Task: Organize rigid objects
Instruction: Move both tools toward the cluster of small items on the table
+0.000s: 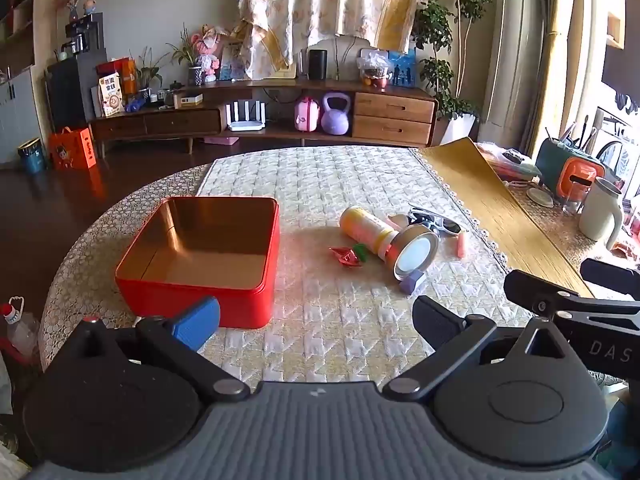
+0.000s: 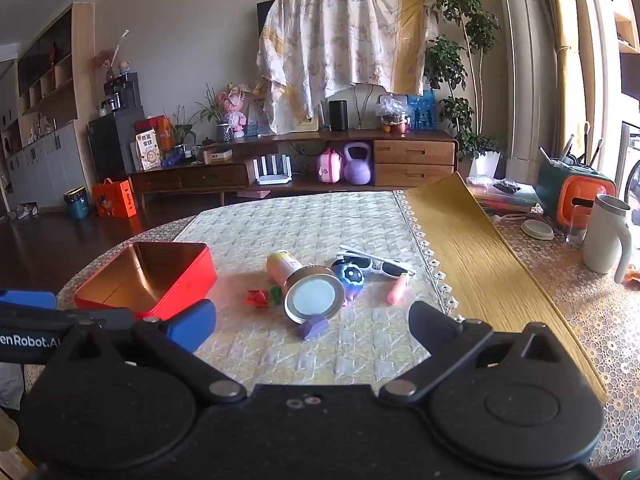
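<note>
One red tin (image 1: 200,256) sits open on the quilted cloth (image 1: 340,320), its gold inside bare, left of a small heap of loose things. Both grippers hang above the near edge of the table, well short of everything on it. The left gripper (image 1: 316,322) has its two fingers spread wide, one blue pad (image 1: 196,322) and one black pad (image 1: 438,320), with nothing between them; its blue pad overlaps the tin's near wall in the left wrist view, though contact cannot be told. The right gripper (image 2: 312,322) is likewise spread wide and holds nothing. In the heap I count one bottle (image 2: 284,266) lying on its side, one round tin (image 2: 314,298) tilted with its pale face toward the cameras and resting against the bottle, and one purple block (image 2: 314,327) just in front of that tin, touching or nearly touching its lower rim. Left of the round tin lie one red wrapper (image 2: 256,297) and one small green piece (image 2: 275,292), close together. Behind and right of the round tin are one blue round toy (image 2: 349,274), one pair of sunglasses (image 2: 380,265) and one pink stick (image 2: 397,289), the stick lying apart at the right edge of the heap. That makes eight loose things, all outside the red tin. Further right, one yellow mat (image 2: 492,272) runs along the table, and past it stand one white mug (image 2: 606,236) and one orange and green box (image 2: 576,196).
</note>
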Available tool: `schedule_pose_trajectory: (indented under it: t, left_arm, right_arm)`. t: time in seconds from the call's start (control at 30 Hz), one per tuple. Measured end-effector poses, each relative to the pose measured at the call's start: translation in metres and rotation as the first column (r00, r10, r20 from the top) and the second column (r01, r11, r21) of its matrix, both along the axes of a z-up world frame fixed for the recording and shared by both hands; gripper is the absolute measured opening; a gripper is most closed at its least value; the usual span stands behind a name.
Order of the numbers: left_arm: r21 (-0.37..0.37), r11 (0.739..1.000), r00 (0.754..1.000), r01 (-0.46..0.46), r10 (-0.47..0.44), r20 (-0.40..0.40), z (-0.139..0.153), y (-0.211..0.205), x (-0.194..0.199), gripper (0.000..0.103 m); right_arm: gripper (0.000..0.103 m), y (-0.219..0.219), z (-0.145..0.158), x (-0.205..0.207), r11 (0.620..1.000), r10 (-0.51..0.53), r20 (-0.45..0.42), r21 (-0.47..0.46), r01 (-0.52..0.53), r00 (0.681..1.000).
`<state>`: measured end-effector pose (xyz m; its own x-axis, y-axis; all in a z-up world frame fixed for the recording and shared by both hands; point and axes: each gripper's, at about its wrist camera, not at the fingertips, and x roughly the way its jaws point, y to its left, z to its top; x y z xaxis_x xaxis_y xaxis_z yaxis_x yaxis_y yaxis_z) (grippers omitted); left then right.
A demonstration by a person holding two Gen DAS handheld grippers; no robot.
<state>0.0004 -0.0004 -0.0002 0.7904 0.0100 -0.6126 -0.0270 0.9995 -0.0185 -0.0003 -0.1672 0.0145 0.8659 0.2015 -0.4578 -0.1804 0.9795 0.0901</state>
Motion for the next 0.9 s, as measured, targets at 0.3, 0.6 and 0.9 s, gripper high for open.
schedule_pose_trajectory:
  t: [0.3, 0.6, 0.9]
  left_arm:
    - [-0.023, 1.0, 1.0, 0.008, -0.008, -0.008, -0.001, -0.002, 0.005, 0.103]
    - [-0.098, 0.993, 0.998, 0.065, -0.065, 0.003, -0.001, 0.005, 0.002, 0.103]
    - [-0.094, 0.995, 1.0, 0.025, -0.025, -0.004, 0.002, 0.011, 0.0, 0.103]
  right_arm:
    - [0.103, 0.002, -0.005, 0.0, 1.0, -0.006, -0.011, -0.013, 0.005, 1.0]
    - [0.103, 0.004, -0.002, 0.004, 0.999, -0.021, -0.024, -0.028, 0.02, 0.999]
    - [0.103, 0.004, 0.003, 0.001, 1.0, -0.007, -0.013, -0.023, 0.007, 1.0]
